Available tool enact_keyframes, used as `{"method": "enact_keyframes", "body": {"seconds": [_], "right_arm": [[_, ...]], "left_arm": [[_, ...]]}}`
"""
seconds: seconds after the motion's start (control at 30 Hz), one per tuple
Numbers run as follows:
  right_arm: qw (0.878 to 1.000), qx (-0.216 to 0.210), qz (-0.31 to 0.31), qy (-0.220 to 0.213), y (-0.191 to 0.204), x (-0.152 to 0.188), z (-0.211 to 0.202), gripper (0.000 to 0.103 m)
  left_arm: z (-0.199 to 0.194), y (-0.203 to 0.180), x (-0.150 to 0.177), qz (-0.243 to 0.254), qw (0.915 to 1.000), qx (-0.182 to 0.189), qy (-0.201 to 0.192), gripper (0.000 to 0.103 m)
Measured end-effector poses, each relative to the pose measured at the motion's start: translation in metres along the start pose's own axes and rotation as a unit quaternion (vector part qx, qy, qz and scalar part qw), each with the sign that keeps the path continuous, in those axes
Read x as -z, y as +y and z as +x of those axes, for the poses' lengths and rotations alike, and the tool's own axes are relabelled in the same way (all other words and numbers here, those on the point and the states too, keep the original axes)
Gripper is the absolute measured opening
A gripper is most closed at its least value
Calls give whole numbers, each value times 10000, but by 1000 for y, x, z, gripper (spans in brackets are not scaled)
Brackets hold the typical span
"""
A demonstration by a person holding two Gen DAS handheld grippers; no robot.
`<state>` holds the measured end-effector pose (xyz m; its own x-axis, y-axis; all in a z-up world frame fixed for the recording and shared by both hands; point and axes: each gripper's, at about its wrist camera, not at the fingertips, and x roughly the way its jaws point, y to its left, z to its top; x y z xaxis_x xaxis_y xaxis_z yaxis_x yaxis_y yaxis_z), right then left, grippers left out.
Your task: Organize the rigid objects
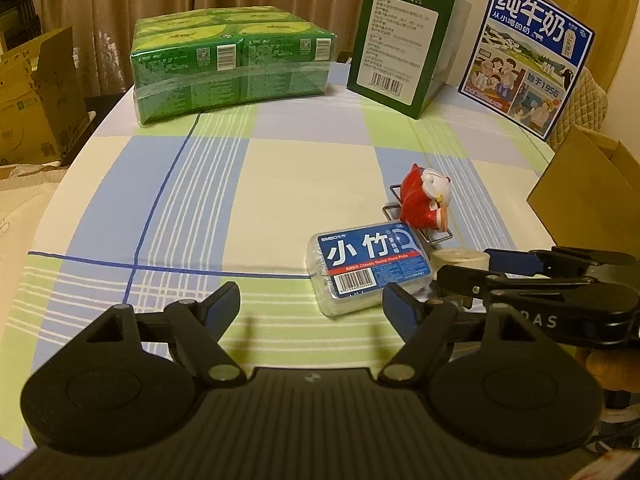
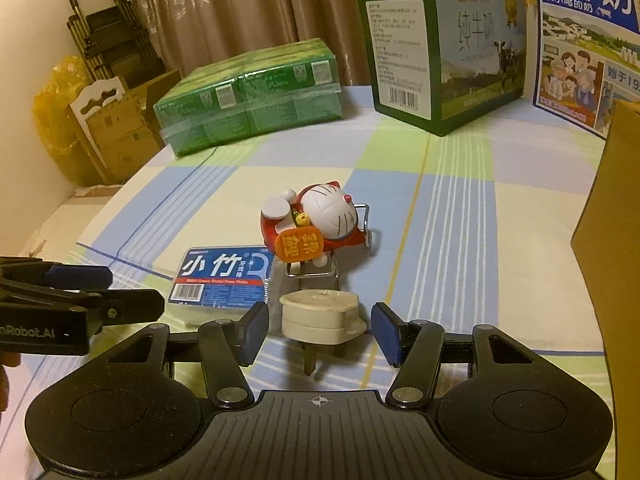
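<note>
Nearest to the table's front edge, the right gripper [image 2: 320,330] has its fingers spread wide on either side of a cream plug adapter [image 2: 320,314], which stands on the checked tablecloth [image 2: 460,240] with clear gaps to both blue pads. The left gripper [image 1: 312,306] is also spread wide, over bare cloth, with nothing between its fingers; the blue-labelled floss pick box [image 1: 370,266] lies flat just ahead of its right finger. Seen from the right wrist, that box [image 2: 224,278] sits just left of the adapter, very close to it. Just behind both lies a red and white cat figurine [image 2: 312,222], tipped on its back across a small wire stand [image 2: 320,270]. Well beyond, along the table's far edge, sit a green shrink-wrapped pack of cartons [image 1: 232,64] towards the left corner, an upright dark green milk box [image 1: 400,40] in the middle and a blue milk carton [image 1: 528,56] to the right. A brown cardboard box [image 1: 580,192] stands at the right edge.
</note>
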<state>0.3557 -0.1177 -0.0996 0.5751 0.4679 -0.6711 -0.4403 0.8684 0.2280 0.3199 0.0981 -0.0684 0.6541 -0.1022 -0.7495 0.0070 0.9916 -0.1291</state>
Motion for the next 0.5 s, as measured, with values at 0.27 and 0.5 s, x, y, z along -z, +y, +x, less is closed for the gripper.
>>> {"method": "enact_keyframes", "body": {"seconds": [0.27,0.5], "right_arm": [[9997,-169,-192,57,7,1,2,39],[9984,-447,-335,130,17,6,-2,39]], "left_arm": [[3,4,0,-102,9999,97,69,75],[9,5,-2,17,9999,148,20,77]]}}
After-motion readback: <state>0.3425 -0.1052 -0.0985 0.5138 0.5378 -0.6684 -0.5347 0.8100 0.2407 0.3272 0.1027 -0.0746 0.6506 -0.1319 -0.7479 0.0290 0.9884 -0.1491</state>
